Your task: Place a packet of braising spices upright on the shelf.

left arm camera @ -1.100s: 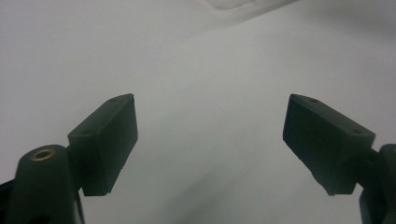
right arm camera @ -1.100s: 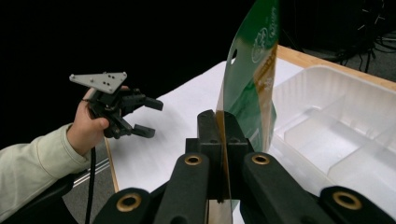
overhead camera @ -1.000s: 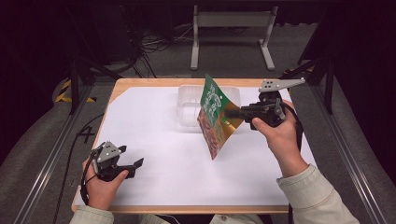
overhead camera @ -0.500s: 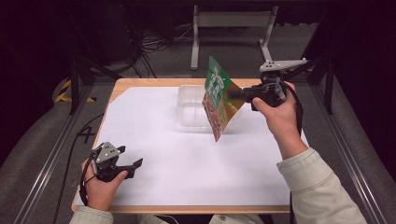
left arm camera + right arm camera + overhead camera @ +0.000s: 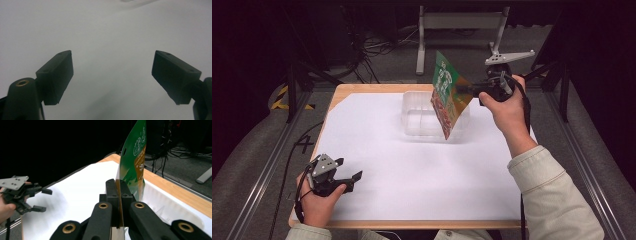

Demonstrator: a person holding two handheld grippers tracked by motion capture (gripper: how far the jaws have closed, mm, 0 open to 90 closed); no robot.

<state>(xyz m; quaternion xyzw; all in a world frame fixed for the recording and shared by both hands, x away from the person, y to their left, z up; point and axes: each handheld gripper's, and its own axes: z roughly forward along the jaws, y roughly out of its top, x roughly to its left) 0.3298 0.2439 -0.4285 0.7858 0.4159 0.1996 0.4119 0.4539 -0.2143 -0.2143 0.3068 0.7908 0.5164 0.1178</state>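
Note:
A green, orange and red snack bag (image 5: 447,92) hangs in the air above a clear plastic container (image 5: 422,117) at the back of the table. My right gripper (image 5: 469,89) is shut on the bag's edge and holds it tilted. Seen along the right gripper's jaws, the bag (image 5: 132,165) rises edge-on from between them. My left gripper (image 5: 346,170) rests open near the table's front left corner with nothing between its fingers (image 5: 56,75). It appears far off as the left gripper (image 5: 43,200) in the right gripper view.
A white sheet (image 5: 412,170) covers the wooden table (image 5: 347,90). A metal stand (image 5: 462,20) and cables lie on the floor behind the table. Rails run along both sides.
My right gripper has lifted the bag up and carried it toward the back, over the clear container. The left gripper has stayed in place.

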